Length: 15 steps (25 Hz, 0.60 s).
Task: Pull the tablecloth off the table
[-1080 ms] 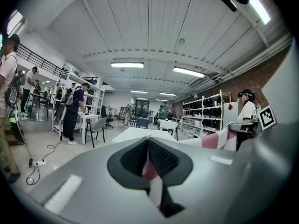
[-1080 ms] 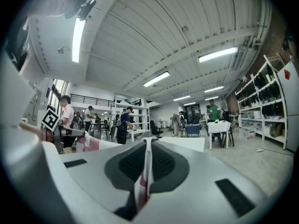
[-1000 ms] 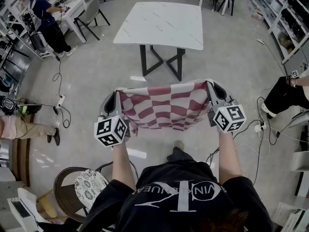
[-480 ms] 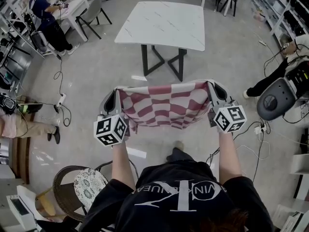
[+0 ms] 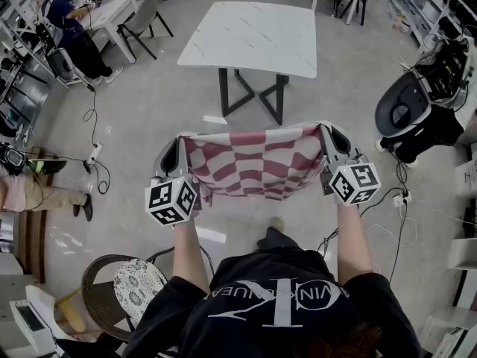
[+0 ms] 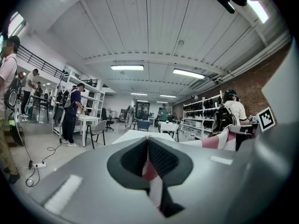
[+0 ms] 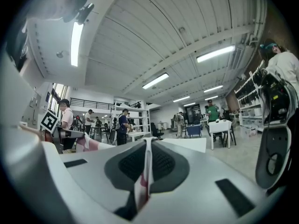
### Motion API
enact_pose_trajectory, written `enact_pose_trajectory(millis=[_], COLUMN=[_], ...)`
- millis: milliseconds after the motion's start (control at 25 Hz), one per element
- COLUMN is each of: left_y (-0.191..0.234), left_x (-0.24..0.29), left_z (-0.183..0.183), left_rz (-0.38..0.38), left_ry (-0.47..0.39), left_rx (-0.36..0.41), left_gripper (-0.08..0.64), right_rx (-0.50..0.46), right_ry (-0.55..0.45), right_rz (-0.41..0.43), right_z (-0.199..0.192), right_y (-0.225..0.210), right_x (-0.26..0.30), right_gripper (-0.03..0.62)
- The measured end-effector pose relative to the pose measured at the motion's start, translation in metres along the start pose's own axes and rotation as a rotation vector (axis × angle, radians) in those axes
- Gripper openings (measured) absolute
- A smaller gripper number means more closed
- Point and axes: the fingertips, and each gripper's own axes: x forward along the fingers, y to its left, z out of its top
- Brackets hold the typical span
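The red-and-white checked tablecloth point(image 5: 252, 162) hangs stretched in the air between my two grippers, well in front of the white table point(image 5: 250, 37), whose top is bare. My left gripper point(image 5: 181, 142) is shut on the cloth's left corner; a strip of the tablecloth point(image 6: 150, 171) shows pinched between its pads. My right gripper point(image 5: 325, 131) is shut on the right corner, with the tablecloth point(image 7: 145, 174) edge clamped between the pads. The cloth sags slightly in the middle, above the floor.
A wicker chair point(image 5: 119, 289) stands at my lower left. A person point(image 5: 71, 28) works at a desk far left. An office chair point(image 5: 417, 110) with a dark bag sits at the right. Cables and a power strip point(image 5: 93, 157) lie on the floor; shelving lines the right wall.
Both grippers and the cloth have stayed still. At the right edge, a person's legs have gone and an office chair has rolled into view and moved up and left.
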Motion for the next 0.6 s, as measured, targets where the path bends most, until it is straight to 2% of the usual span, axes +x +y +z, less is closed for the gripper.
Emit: enact_pose_trajectory(millis=[600], left_y=[-0.0016], left_x=[-0.005], left_z=[0.0042], left_rz=[-0.005], left_ry=[-0.003], left_rx=[0.001], left_gripper=[0.015], right_rx=[0.004], right_ry=[0.002], right_rz=[-0.002], right_z=[0.0015], right_y=[0.0039], right_x=[-0.0029], right_gripper=[0.011])
